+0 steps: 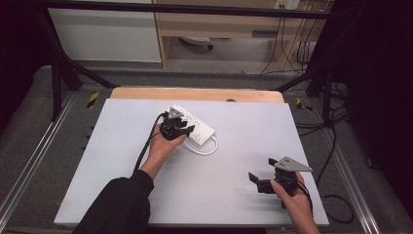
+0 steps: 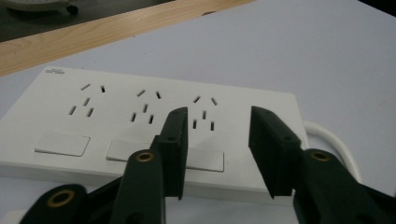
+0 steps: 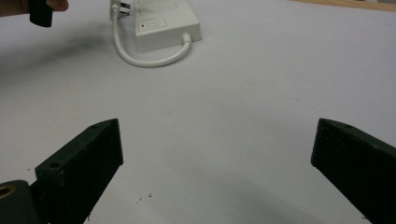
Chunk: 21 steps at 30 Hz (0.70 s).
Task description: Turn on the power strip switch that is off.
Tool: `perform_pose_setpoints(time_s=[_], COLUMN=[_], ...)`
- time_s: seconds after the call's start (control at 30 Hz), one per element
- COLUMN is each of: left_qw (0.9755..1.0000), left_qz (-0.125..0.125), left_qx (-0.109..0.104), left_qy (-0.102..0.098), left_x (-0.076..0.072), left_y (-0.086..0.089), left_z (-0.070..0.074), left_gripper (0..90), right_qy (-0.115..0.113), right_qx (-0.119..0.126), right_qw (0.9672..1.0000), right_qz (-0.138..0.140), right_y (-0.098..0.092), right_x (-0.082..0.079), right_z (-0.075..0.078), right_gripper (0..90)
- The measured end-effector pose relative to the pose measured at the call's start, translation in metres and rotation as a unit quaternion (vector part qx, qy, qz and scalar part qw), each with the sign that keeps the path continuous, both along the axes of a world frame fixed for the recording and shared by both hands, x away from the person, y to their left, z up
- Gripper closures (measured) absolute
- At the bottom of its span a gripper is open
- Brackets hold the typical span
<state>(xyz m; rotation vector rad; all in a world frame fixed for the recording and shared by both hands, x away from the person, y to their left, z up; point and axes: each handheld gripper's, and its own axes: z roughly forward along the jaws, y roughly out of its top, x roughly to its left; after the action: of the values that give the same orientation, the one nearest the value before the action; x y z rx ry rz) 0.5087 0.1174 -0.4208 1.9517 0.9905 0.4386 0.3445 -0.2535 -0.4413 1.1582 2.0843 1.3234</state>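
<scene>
Lay flat on the white table top (image 1: 146,195), toward its far middle and near the wooden edge strip (image 1: 195,93): a white power strip (image 1: 198,126), angled, with its white cable (image 1: 207,148) looping out from the near-right end. Showed, in the left gripper view, three socket groups (image 2: 147,105) in a row along the top face and three flat rectangular switches (image 2: 62,143) in front of them. Hovered at the strip's near side, gripped in the left hand (image 1: 163,146): the left gripper (image 1: 181,127), jaws parted and empty, tips over the strip's front edge by the third socket group; whether touching the casing could not be told. Trailed back along the forearm in a dark sleeve (image 1: 117,204): that gripper's black cable. Sat well apart at the near right of the table, held in the right hand (image 1: 294,200): the right gripper (image 1: 260,175), jaws spread wide, nothing between them, bare table surface below, pointed toward the strip.
</scene>
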Motion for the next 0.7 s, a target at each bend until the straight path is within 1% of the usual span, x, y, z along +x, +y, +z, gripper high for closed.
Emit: perform_pose_setpoints(time_s=[0.07, 0.1, 0.23, 0.37, 0.43, 0.53, 0.63, 0.7], left_qw=[1.0000, 1.0000, 0.9999, 1.0000, 0.9999, 0.9999, 0.9999, 0.9998], left_qz=[0.002, 0.003, 0.006, 0.006, 0.009, 0.007, -0.002, -0.001], left_qx=[-0.001, -0.006, -0.011, -0.007, -0.008, -0.008, -0.016, -0.019], left_qy=[-0.001, -0.001, 0.003, 0.004, 0.004, 0.003, 0.004, 0.003], left_x=[-0.0001, -0.0001, -0.0001, -0.0006, -0.0007, -0.0011, -0.0016, -0.0017], left_y=[0.0007, 0.0010, 0.0021, 0.0018, 0.0015, 0.0012, 0.0011, 0.0010], left_z=[0.0010, 0.0014, 0.0027, 0.0028, 0.0027, 0.0031, 0.0033, 0.0038], left_gripper=[51.1, 47.7, 36.9, 26.2, 21.5, 17.6, 14.2, 11.5], right_qy=[0.000, 0.000, 0.000, 0.000, 0.001, 0.000, 0.001, 0.001], right_qx=[0.000, -0.001, 0.000, -0.001, -0.001, 0.000, -0.001, -0.001], right_qw=[1.0000, 1.0000, 1.0000, 1.0000, 1.0000, 1.0000, 1.0000, 1.0000], right_qz=[0.000, 0.000, 0.000, 0.001, 0.000, 0.001, 0.001, 0.001], right_y=[-0.0002, -0.0004, -0.0001, 0.0001, 0.0001, 0.0001, 0.0003, 0.0004], right_x=[0.0001, 0.0001, 0.0002, 0.0002, 0.0002, 0.0003, 0.0002, 0.0003], right_z=[-0.0001, 0.0000, 0.0000, -0.0001, -0.0002, 0.0000, -0.0001, -0.0002], right_gripper=[2.8, 2.8, 2.8, 2.8, 2.8, 2.7, 2.7, 2.7])
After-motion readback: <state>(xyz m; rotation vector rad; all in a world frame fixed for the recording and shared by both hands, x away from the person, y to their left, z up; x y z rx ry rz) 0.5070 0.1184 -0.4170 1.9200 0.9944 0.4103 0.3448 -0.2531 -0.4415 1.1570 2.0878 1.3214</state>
